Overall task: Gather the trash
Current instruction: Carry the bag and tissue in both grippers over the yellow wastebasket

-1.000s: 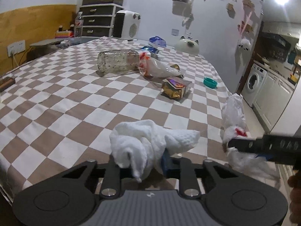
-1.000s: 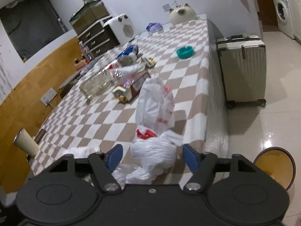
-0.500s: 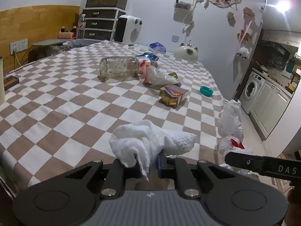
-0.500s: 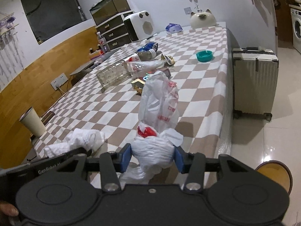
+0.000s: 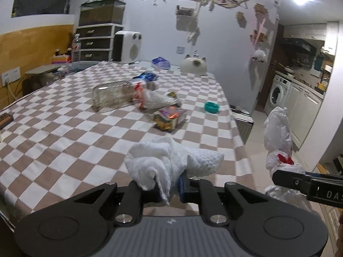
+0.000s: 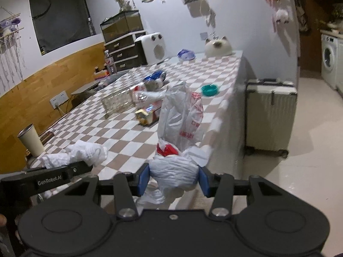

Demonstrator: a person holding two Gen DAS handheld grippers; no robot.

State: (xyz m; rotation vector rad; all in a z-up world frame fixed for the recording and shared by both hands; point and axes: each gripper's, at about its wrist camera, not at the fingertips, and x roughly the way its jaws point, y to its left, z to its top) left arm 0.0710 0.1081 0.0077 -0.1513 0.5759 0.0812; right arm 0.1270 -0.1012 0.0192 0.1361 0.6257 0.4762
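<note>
Your left gripper (image 5: 169,189): matte black, blue pads, silver screws, grey ribbed housing. Your right gripper (image 6: 173,178): black, blue pads, "GenRobot.AI" lettering alongside.

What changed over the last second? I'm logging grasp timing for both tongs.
The right tongs closed from wide open onto the plastic bag and lifted it off the table edge. The left tongs kept their grip on the paper towel, raising it slightly. The bottle, snack box and green dish stayed put.

Both wrist views near, facing along checkered table (image 5: 64,132), shared
</note>
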